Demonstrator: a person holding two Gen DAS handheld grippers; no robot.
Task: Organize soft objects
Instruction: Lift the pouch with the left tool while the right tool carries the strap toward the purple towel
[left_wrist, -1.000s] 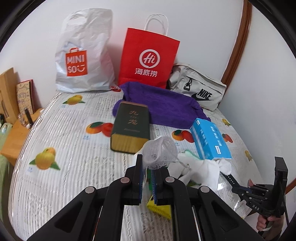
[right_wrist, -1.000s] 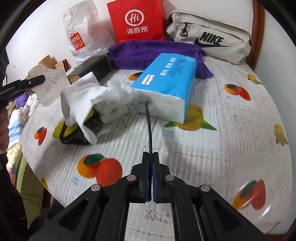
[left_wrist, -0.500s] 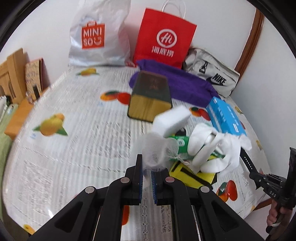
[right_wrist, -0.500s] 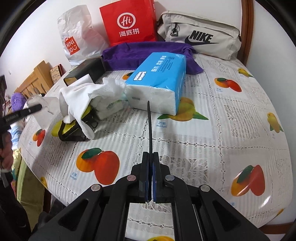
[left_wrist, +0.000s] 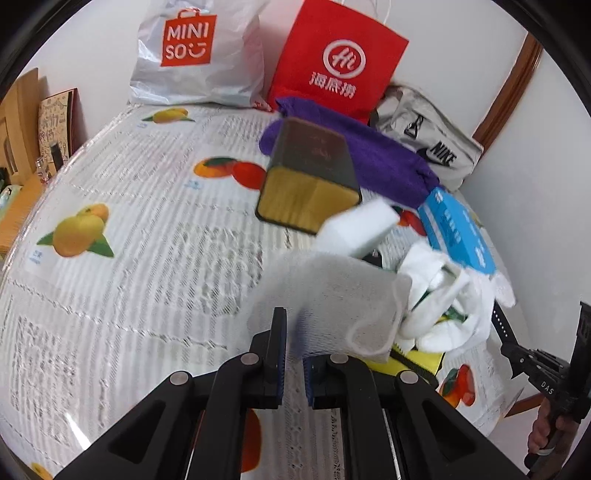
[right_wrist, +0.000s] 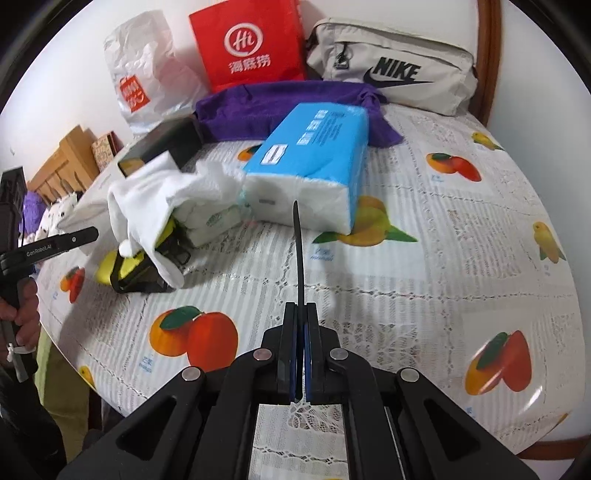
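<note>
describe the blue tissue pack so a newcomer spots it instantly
On the round table with the fruit-print cloth, look in front of the purple towel that lies below the red paper bag. The blue tissue pack lies flat there, one corner over the towel. It is the only bright blue thing, with white ends, beside the crumpled white cloth.

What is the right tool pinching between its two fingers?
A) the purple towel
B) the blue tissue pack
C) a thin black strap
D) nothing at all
C: the right tool is shut on a thin black strap that sticks up from between its fingers, while the blue tissue pack and the purple towel lie farther back on the table, untouched.
</note>
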